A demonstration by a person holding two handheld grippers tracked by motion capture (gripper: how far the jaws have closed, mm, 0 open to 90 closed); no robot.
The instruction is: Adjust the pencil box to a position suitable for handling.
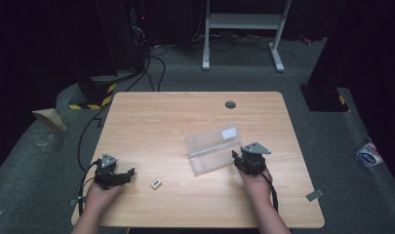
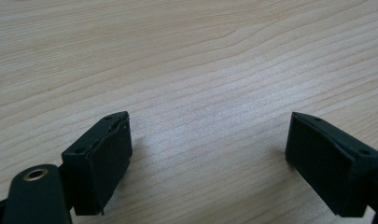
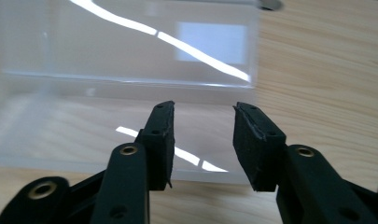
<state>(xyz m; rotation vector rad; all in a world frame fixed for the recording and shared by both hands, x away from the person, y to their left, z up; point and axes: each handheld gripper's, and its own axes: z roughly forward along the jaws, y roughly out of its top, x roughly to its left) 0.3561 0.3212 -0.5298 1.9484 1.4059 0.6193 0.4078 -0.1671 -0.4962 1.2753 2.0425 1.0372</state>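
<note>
1. High view: clear box is lying open near table centre, lid folded back away from the person. White label sitting on lid's right end.
2. Right gripper is sitting at box's right end, touching or just beside it; can't tell which from high view.
3. Right gripper view: right gripper jaws standing apart w/ a narrow gap, nothing clamped. Box front wall is lying just ahead of the tips; lid rising behind it.
4. Left gripper is resting well left of box, near table's front edge. Left gripper view: jaws spread wide over bare wood, holding nothing.
5. Small white block is lying between left gripper and box, closer to the gripper, apart from both.
6. Judgement: step in hand looks like taking hold of the box at its right end, prob. to steady or close it.
7. To do it well: keep jaws straddling one thin wall, not both layers. Ease in low and level, then close gently; clear plastic will likely flex and slide on wood.
8. Left gripper could brace box's left end while right is closing.
</note>
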